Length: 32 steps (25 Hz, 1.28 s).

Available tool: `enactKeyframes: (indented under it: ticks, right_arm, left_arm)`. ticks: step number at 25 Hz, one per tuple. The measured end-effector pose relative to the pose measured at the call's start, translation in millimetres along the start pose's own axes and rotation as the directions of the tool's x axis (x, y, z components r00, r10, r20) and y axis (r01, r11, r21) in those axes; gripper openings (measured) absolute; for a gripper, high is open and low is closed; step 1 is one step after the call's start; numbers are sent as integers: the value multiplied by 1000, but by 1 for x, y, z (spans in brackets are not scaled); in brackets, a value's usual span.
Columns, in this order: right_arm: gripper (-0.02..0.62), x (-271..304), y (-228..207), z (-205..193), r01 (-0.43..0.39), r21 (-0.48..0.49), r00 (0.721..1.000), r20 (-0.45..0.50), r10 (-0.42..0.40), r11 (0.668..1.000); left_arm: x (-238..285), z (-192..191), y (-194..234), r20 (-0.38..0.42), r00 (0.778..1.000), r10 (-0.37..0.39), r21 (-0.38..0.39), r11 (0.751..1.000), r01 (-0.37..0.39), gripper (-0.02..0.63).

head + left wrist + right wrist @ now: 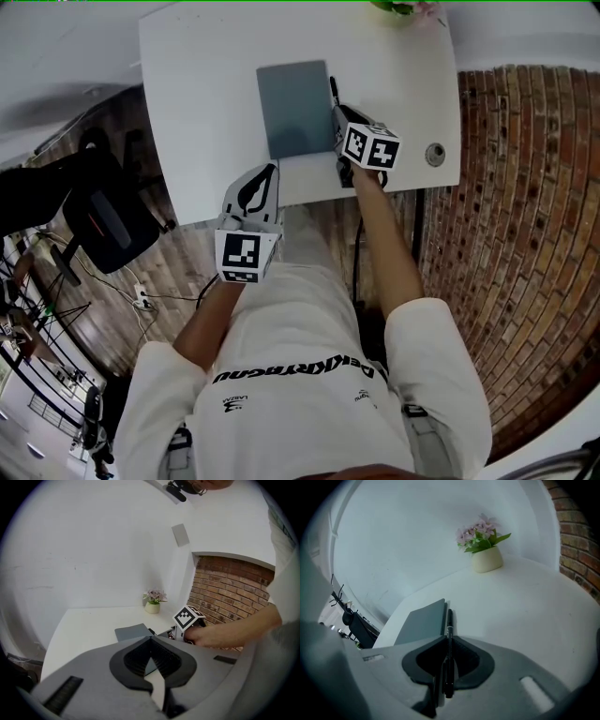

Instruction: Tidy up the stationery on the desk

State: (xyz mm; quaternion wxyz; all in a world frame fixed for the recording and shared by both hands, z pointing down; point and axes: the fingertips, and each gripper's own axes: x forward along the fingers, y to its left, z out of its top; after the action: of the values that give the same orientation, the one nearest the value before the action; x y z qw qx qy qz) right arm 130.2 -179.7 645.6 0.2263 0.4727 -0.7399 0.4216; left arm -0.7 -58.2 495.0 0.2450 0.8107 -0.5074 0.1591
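The right gripper [446, 641] clamped a slim black pen [449, 620] just beside the flat grey notebook [295, 108] on the white desk [206, 94]. The left gripper [151, 641] hung at the near edge, jaws together, empty. Pen pickup appeared under way; the next move probably called for lifting it clear and placing it neatly.

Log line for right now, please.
left gripper: shut, empty | right gripper: shut on pen | pen: beside notebook

**A count of the room**

One white desk [187, 112] is filling the upper middle of the frame. I am seeing on it one grey notebook [295, 108], one black pen [332, 89] and, at the top edge, one flower pot [398, 7]. Two grippers are showing, the left gripper [271, 171] and the right gripper [337, 112]. One black chair [108, 220] is standing at left.
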Motion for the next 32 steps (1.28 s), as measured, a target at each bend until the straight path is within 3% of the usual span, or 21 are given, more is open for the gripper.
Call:
enactKeyframes:
  ticks: [10, 17, 32]
  right_arm:
    - [58, -2, 2, -1, -1, 1, 1000, 5, 1, 1000]
    - [61, -15, 10, 11, -1, -20, 999, 50, 2, 1000]
    - [61, -107, 59, 62, -18, -74, 969, 243, 36, 997]
  left_arm:
    - [-6, -2, 0, 1, 1000, -17, -31, 999, 17, -2]
    - [-16, 2, 4, 14, 1000, -5, -5, 1000, 6, -2]
    - [-51, 38, -1, 106, 994, -16, 34, 999, 13, -2]
